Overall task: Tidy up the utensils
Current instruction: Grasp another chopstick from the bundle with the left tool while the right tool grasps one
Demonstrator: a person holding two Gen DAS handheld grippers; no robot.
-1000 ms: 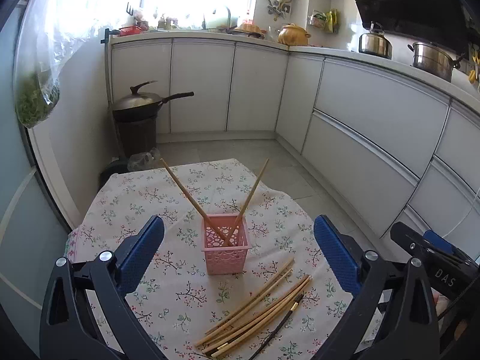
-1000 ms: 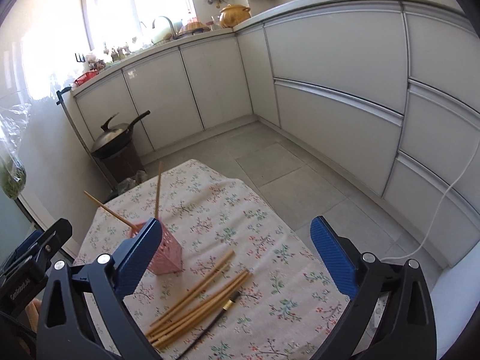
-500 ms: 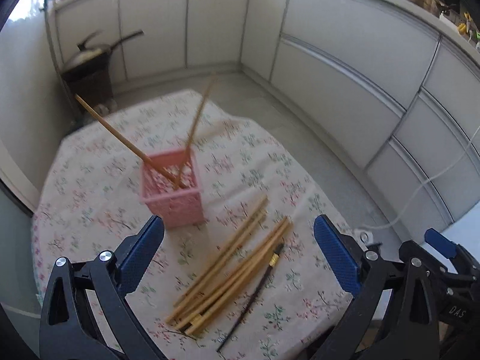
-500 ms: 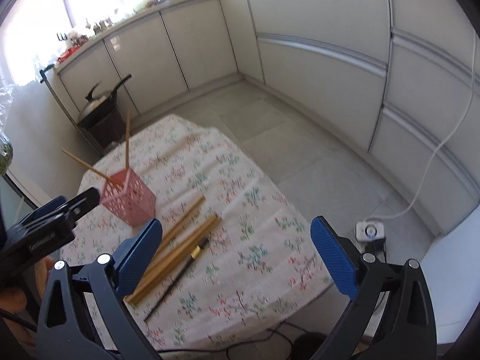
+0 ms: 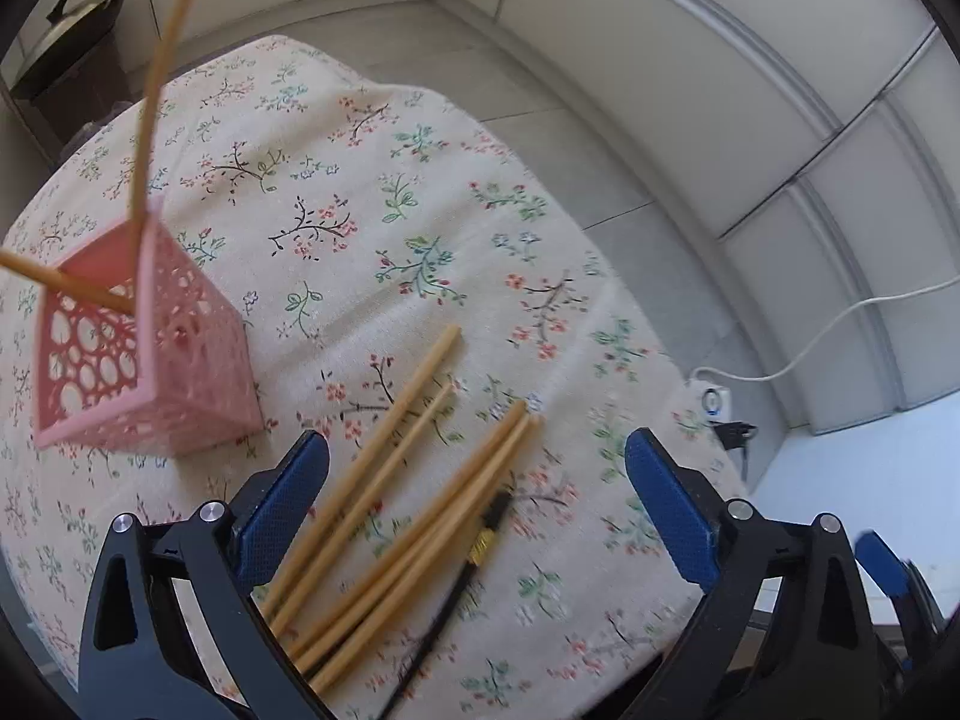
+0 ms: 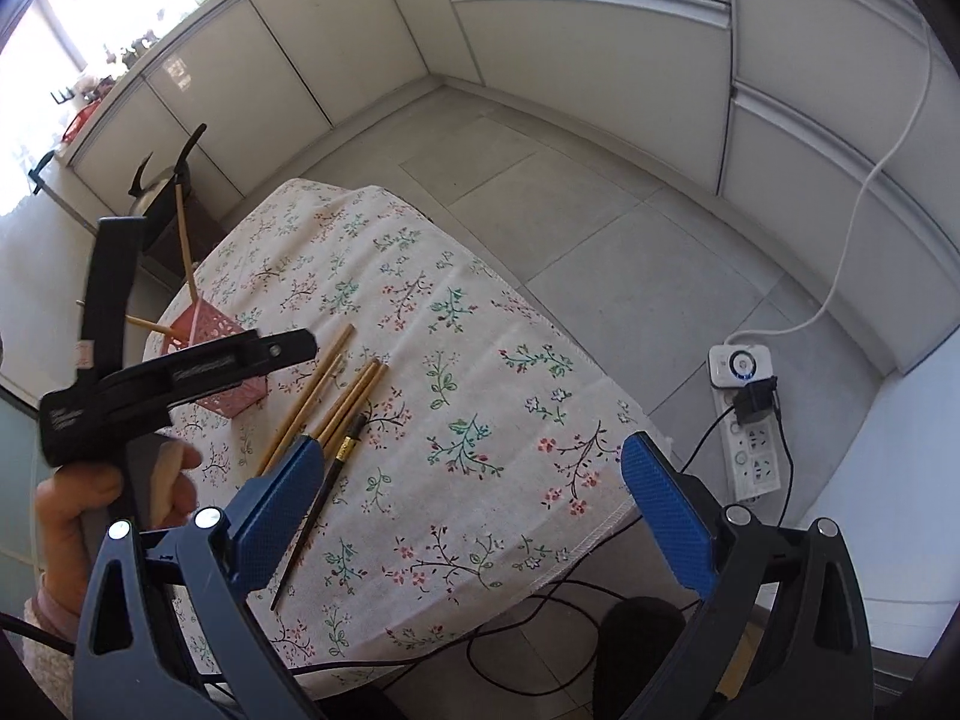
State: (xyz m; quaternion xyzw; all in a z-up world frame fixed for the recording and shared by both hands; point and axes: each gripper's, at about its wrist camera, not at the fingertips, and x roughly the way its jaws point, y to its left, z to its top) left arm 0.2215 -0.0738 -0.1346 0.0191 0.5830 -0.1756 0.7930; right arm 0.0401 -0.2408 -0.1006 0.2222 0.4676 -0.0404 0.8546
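1. Pink basket [image 5: 138, 348] sits at the left of the floral tablecloth [image 5: 372, 192] with two chopsticks [image 5: 150, 90] already leaning out of it at steep angles. Risk: it looks light, so a knock on either stick, or on its wall, could tip it.
2. Left gripper [image 5: 477, 504] is spread wide and empty, low over the loose wooden chopsticks [image 5: 390, 480]. These lie touching and partly crossed, so closing here could catch several at once or roll them apart.
3. Dark chopstick [image 5: 456, 588] with a gold band lies just beside the bundle. It is thin and flat on the cloth, so the fingers could pinch fabric instead and drag the cloth.
4. Right gripper [image 6: 465, 516] is also wide open and holding nothing, near the table's right edge. Sticks pushed that way could slide off.
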